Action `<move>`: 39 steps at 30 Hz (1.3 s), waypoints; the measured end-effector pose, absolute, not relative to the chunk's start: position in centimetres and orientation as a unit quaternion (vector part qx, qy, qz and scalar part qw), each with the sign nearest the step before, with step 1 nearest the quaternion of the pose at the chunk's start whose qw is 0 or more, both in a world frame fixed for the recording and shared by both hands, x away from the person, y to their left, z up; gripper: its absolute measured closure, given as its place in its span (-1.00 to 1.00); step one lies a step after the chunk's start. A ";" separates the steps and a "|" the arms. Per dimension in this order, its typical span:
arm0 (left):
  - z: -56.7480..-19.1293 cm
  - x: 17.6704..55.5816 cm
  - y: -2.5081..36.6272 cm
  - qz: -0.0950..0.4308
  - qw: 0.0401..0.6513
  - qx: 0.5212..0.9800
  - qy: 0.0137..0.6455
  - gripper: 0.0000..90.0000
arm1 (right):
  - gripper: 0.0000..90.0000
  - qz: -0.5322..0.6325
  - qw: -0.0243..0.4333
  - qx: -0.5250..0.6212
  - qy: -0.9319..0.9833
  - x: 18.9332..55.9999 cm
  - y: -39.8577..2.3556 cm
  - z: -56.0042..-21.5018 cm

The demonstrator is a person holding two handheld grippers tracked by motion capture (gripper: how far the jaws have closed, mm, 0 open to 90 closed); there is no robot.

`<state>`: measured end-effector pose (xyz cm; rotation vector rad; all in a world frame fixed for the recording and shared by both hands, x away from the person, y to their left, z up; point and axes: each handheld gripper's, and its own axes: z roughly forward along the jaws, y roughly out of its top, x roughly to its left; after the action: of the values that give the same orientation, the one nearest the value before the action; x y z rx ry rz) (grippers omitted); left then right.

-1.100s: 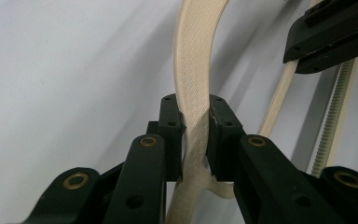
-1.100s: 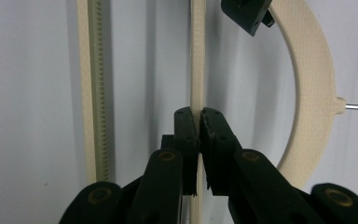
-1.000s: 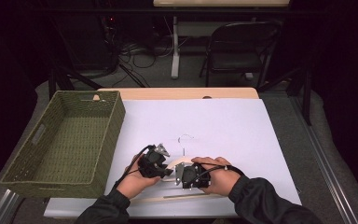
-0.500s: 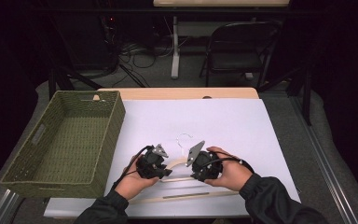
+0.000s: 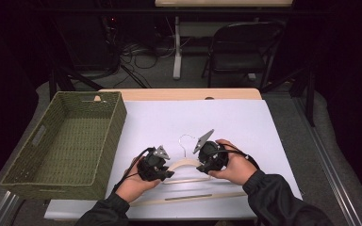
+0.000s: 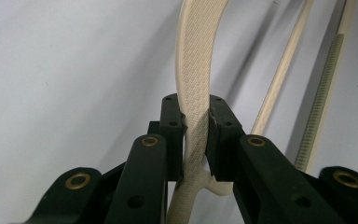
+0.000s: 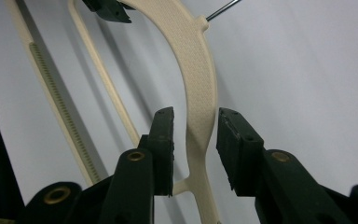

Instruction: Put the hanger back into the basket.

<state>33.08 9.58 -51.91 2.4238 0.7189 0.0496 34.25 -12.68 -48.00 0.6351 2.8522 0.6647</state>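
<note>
beside the woven basket (image 5: 66, 141), the left gripper (image 6: 196, 126) clamps a cream hanger (image 6: 198, 70); the right gripper (image 7: 193, 140), jaws just opening, straddles it unpressed.

I see the cream hanger (image 5: 185, 165) lying flat on the white desk (image 5: 245, 122), its textured arched shoulders curving toward me, its thin wire hook (image 5: 185, 141) pointing away, its slim crossbar beneath.

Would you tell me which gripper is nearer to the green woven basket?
The left. The left gripper, shut on the cream hanger, sits just beside the basket; the right gripper, jaws open around the hanger, is farther along.
</note>
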 end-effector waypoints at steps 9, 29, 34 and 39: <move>-51.7 32.8 9.6 0.019 0.306 0.914 0.267 0.75 | 0.53 0.212 0.064 0.217 0.951 35.0 -11.6 -49.0; -51.1 32.6 10.0 0.012 0.320 0.908 0.270 0.72 | 0.65 0.216 0.088 0.202 0.951 34.4 -11.1 -48.8; -50.3 32.1 10.2 0.000 0.328 0.907 0.263 0.49 | 0.66 0.214 0.111 0.185 0.953 33.7 -11.1 -48.5; -49.8 31.7 10.5 -0.016 0.326 0.910 0.255 0.34 | 0.67 0.220 0.121 0.171 0.953 33.1 -11.3 -48.2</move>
<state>31.68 10.54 -49.81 2.3847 0.6693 -0.0410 33.10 -11.31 -48.16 0.4991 2.7823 0.6418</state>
